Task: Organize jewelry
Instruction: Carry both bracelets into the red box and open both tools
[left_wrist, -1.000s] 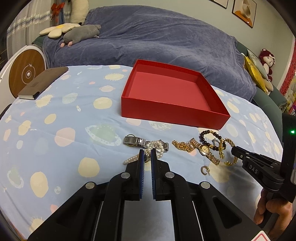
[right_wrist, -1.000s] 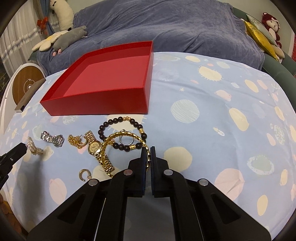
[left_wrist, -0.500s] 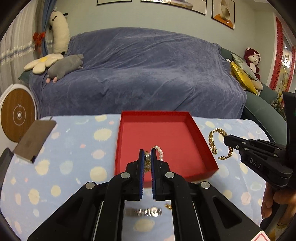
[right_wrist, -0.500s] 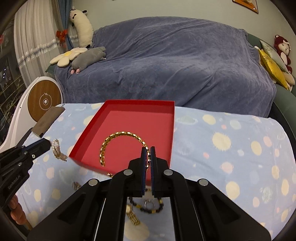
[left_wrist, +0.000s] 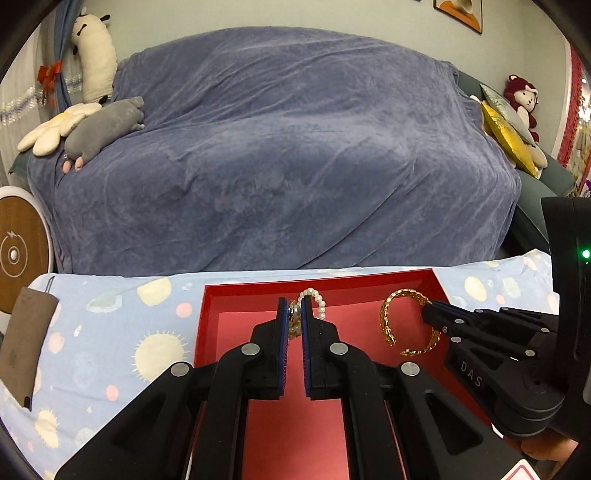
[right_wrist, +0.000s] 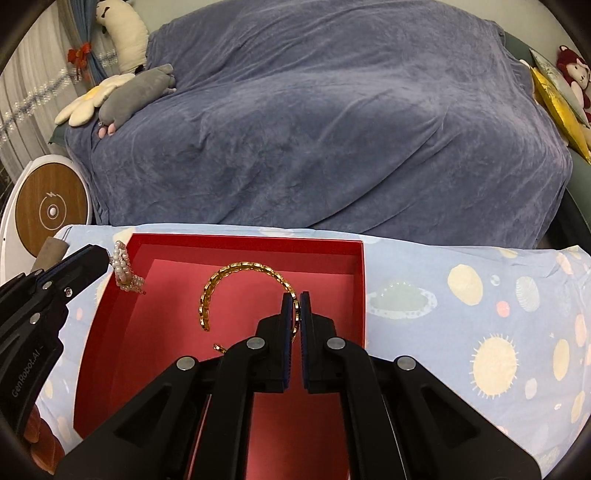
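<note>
- We had the left gripper (left_wrist: 291, 310) clamped on the pearl bracelet (left_wrist: 314, 302), jaws squeezed nearly together with the beads bunched right between the tips.
- The pearl loop stuck up and a bit to the right past the fingertips, and a short clump hung down from them; it was held over the left part of the red box (left_wrist: 236, 291).
- Our right gripper (right_wrist: 295, 306) was pinched tight on the gold chain bracelet (right_wrist: 236, 269), grabbing it at one side of the ring.
- That bracelet stood roughly on edge as an open C, arching up and to the left of the tips, with its loose end curling back under near the fingers.
- It hovered over the box's red floor, about mid-box.
- The box sat on the counter (right_wrist: 480, 295) with the planet-print cloth, and the blue-covered sofa (right_wrist: 332, 129) was right behind.
</note>
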